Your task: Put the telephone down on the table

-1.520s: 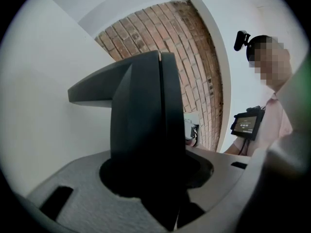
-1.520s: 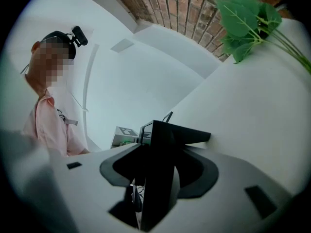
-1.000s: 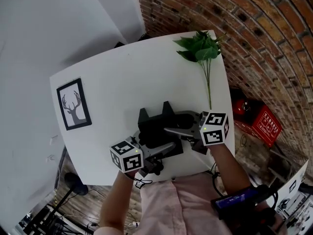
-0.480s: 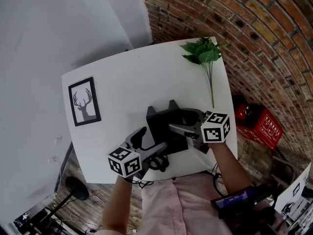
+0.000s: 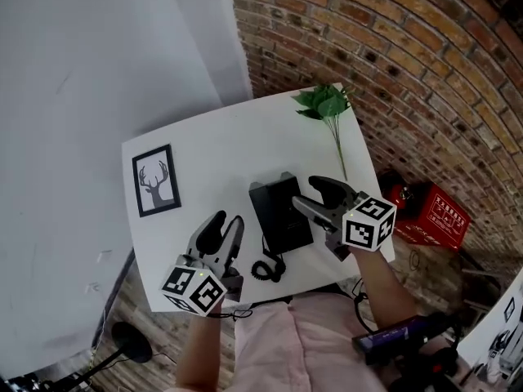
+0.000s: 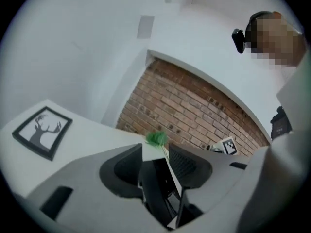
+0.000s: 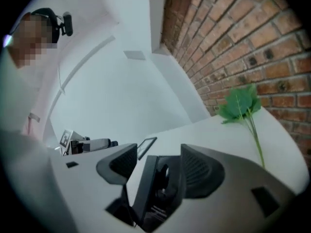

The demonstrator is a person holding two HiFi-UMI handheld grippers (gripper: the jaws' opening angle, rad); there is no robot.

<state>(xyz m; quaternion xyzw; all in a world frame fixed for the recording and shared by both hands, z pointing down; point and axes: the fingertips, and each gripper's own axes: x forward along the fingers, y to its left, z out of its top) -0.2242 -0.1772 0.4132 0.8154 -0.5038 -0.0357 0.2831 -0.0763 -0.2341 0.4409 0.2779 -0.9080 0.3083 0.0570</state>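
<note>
The black telephone (image 5: 280,213) lies flat on the white table (image 5: 212,149), with its coiled cord (image 5: 268,268) at the near edge. My left gripper (image 5: 225,221) hangs above the table just left of the phone; its jaws have just been closing to a narrow gap with nothing between them. My right gripper (image 5: 308,193) hovers over the phone's right edge; its jaws have just been opening and stand wide, holding nothing. The left gripper view shows the phone (image 6: 160,188) below and beyond the left gripper (image 6: 156,161). In the right gripper view the phone (image 7: 158,188) lies beyond the right gripper (image 7: 153,164).
A framed deer picture (image 5: 156,180) lies at the table's left side. A green leafy sprig (image 5: 327,104) rests at the far right corner by the brick wall (image 5: 392,64). A red box (image 5: 429,211) sits on the floor to the right of the table.
Both grippers have come up off the telephone. The left one drew away to the left and its jaws narrowed. The right one's jaws widened. The phone stays flat on the table.
</note>
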